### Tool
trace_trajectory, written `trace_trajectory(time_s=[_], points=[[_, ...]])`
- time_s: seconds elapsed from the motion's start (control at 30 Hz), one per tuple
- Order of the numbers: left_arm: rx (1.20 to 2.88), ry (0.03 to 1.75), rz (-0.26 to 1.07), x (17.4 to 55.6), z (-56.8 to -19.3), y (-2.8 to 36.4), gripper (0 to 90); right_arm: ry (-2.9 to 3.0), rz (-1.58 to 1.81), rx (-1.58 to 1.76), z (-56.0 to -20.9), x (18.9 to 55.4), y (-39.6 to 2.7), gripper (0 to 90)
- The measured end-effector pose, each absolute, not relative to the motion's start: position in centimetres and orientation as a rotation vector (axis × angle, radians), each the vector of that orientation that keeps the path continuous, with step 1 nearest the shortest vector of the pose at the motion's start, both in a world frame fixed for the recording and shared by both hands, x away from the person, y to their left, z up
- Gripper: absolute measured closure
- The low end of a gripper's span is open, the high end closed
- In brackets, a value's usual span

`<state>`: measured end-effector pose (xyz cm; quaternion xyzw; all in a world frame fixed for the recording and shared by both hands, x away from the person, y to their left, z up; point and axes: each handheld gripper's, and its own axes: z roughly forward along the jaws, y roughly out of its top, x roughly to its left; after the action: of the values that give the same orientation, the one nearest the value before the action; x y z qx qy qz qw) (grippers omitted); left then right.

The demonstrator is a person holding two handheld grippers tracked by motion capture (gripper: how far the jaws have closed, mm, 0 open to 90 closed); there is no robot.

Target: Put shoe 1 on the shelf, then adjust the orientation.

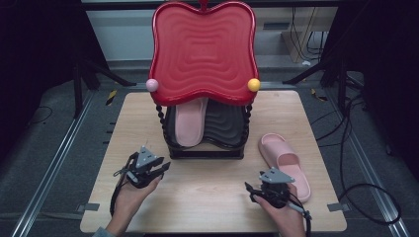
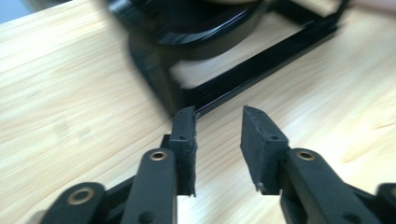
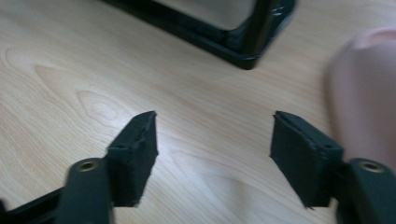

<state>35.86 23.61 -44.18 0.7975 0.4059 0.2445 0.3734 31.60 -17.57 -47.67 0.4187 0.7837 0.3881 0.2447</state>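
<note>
Work in hand: putting the pair of pink slippers onto the black rack (image 1: 207, 148); one pink slipper (image 1: 190, 123) already lies on its lower tray, under the red top tray (image 1: 205, 52).
Loose slipper (image 1: 285, 165): flat on the bench (image 1: 207, 197), just right of the right gripper (image 1: 253, 190); in the right gripper view it sits beyond the right-hand jaw (image 3: 362, 102).
Doing it well: I would swing the right jaws over the slipper's strap, pinch there, lift clear of the bench, then slide it in beside its mate without knocking the rack's post.
Right jaws: wide apart, nothing between them, bare wood beneath.
Left gripper (image 1: 165, 168): jaws parted a little, holding nothing; the rack's front corner (image 2: 187, 100) lies just ahead.
</note>
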Motion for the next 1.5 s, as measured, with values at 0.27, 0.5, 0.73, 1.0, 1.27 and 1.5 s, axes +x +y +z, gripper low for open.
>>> trace_trajectory(time_s=[0.27,0.5,0.73,1.0,1.27,1.5], points=[[1.984,1.188,0.713,36.7,-46.4,27.8,50.6,1.998,0.962,1.24,-45.3,31.4,-23.8,62.6],[1.985,1.231,0.83,36.6,-47.4,29.2,43.5,1.946,0.84,1.33,-45.3,34.4,-27.7,67.6],[1.975,1.247,0.851,36.1,-48.1,29.4,42.5,1.985,0.773,1.36,-46.4,37.8,-28.2,66.8],[1.953,1.267,0.87,35.9,-48.2,30.0,41.8,1.999,0.753,1.37,-46.9,38.8,-28.7,82.8],[1.927,1.303,0.877,35.7,-48.3,30.9,41.8,2.034,0.839,1.326,-45.8,35.9,-28.5,84.1],[1.927,1.311,0.884,35.7,-48.5,30.9,41.8,2.137,0.947,1.19,-44.3,32.5,-26.5,84.0]])
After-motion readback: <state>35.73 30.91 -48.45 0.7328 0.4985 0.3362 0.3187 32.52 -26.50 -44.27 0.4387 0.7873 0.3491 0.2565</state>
